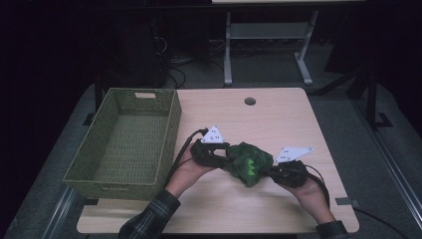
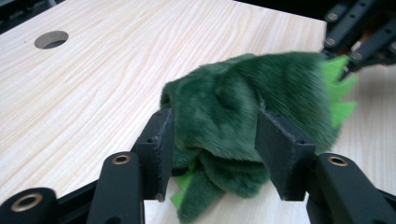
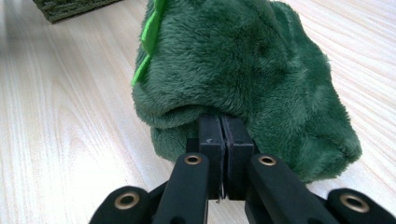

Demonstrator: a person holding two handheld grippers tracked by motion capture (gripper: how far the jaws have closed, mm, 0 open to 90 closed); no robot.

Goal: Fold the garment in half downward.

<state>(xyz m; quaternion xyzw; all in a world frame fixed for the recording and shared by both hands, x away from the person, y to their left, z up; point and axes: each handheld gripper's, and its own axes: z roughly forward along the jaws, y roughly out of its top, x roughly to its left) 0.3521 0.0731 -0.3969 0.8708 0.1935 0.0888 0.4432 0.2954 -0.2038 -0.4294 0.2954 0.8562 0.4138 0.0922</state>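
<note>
A dark green plush toy [image 1: 249, 163] with bright green felt spikes lies on the wooden table [image 1: 278, 119] between my two grippers. In the left gripper view my left gripper [image 2: 215, 149] stands open, its pads either side of the toy's [image 2: 252, 93] near end without squeezing it. My left gripper [image 1: 228, 162] meets the toy from the left in the high view. My right gripper [image 3: 223, 128] is shut on a fold of the toy's [image 3: 243, 60] fur, pads pressed tight together. It [image 1: 271, 172] reaches the toy from the right, and its black jaws [image 2: 359, 32] appear behind the toy.
A green woven basket [image 1: 169, 134] stands at the table's left side, close to my left hand; its corner [image 3: 70, 7] appears in the right gripper view. A round cable hole [image 1: 250, 101] lies near the far edge. Bare wood surrounds the toy.
</note>
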